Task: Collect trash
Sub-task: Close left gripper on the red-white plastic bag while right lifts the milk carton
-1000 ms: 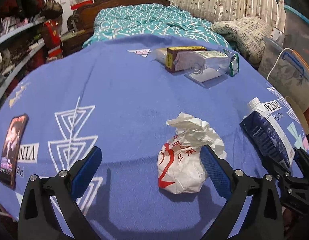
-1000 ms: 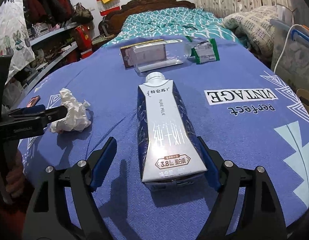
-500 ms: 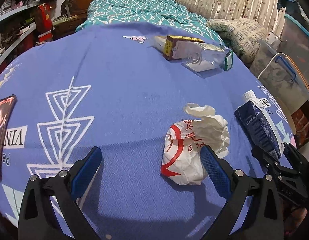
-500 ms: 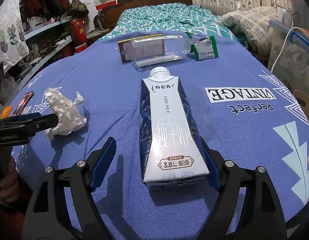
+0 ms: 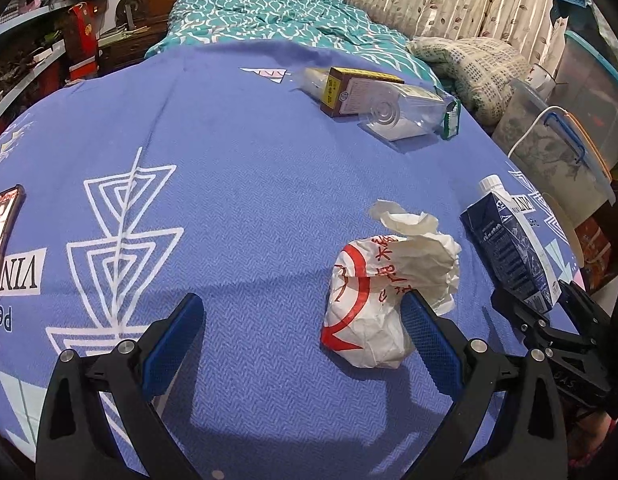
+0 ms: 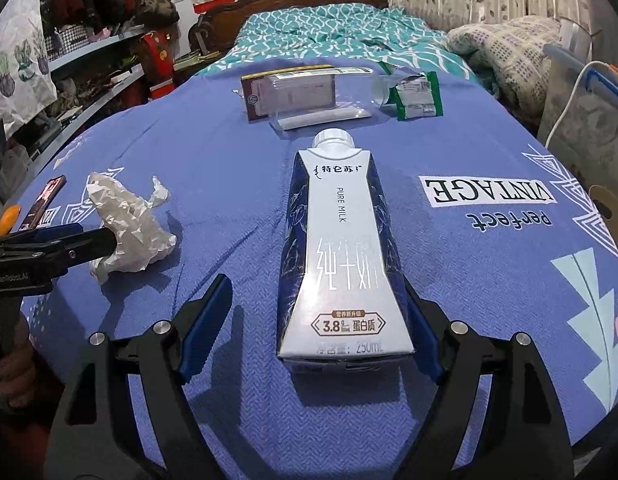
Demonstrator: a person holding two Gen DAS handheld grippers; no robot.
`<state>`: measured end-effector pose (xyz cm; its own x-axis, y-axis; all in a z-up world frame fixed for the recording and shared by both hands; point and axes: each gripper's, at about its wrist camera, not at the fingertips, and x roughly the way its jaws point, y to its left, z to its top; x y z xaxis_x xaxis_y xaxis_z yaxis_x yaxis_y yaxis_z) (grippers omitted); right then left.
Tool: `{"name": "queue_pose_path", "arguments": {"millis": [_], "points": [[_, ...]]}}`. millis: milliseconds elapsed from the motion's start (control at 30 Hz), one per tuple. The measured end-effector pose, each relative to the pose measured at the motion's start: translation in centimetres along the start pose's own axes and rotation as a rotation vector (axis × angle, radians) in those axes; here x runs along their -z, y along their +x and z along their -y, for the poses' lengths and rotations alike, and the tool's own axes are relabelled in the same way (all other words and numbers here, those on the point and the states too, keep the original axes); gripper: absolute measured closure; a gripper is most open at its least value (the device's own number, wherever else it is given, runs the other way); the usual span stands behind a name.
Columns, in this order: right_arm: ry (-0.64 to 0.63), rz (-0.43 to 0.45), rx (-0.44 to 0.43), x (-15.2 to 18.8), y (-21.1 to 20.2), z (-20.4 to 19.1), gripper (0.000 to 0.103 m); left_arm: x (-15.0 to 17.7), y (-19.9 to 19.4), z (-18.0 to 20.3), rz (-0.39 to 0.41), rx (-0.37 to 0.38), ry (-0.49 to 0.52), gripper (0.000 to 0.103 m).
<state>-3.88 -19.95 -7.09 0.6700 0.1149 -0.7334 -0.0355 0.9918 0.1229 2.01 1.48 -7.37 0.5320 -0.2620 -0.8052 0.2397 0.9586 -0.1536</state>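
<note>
A crumpled white paper wrapper (image 5: 385, 280) with red print lies on the blue cloth (image 5: 237, 184). My left gripper (image 5: 301, 336) is open around it; the wrapper rests against the right finger. The wrapper also shows in the right wrist view (image 6: 129, 228). A dark blue and white milk carton (image 6: 341, 256) lies flat, cap pointing away. My right gripper (image 6: 313, 328) is open and straddles the carton's base, which is close to the right finger. The carton also shows in the left wrist view (image 5: 509, 240).
At the far side lie a brown box (image 6: 285, 92), a clear plastic bottle (image 6: 333, 100) and a green packet (image 6: 417, 96). A phone (image 5: 1, 232) lies at the left edge. Storage bins (image 5: 565, 148) stand to the right, a bed (image 5: 277, 20) beyond.
Both grippers moved forward: the left finger pair now reaches around the wrapper, and the right pair has come a little further along the carton. The jaws stayed open.
</note>
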Motion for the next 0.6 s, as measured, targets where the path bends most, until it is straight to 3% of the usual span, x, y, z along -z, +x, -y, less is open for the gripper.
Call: {"name": "queue_pose_path", "arguments": {"millis": [67,167,267,300,400,600], "points": [[0.005,0.005,-0.007,0.0,-0.1,0.1,0.022,-0.1,0.0,0.1,0.002,0.004,0.005,0.009],[0.012,0.026,-0.014,-0.2,-0.4,0.5,0.023,-0.4,-0.1,0.3,0.001,0.035,0.012,0.024],[0.015,0.047,-0.026,-0.3,-0.8,0.9,0.049,-1.1,0.0,0.8,-0.008,0.091,0.022,0.053],[0.014,0.05,-0.037,-0.3,-0.9,1.1,0.049,-1.4,0.0,1.3,-0.019,0.13,0.028,0.072],[0.01,0.078,-0.021,-0.1,-1.4,1.6,0.05,-2.4,-0.1,3.2,-0.011,0.122,0.076,0.076],[0.154,0.137,0.021,0.6,-3.0,7.1,0.05,-4.4,1.4,8.2,-0.082,0.293,0.113,0.079]]}}
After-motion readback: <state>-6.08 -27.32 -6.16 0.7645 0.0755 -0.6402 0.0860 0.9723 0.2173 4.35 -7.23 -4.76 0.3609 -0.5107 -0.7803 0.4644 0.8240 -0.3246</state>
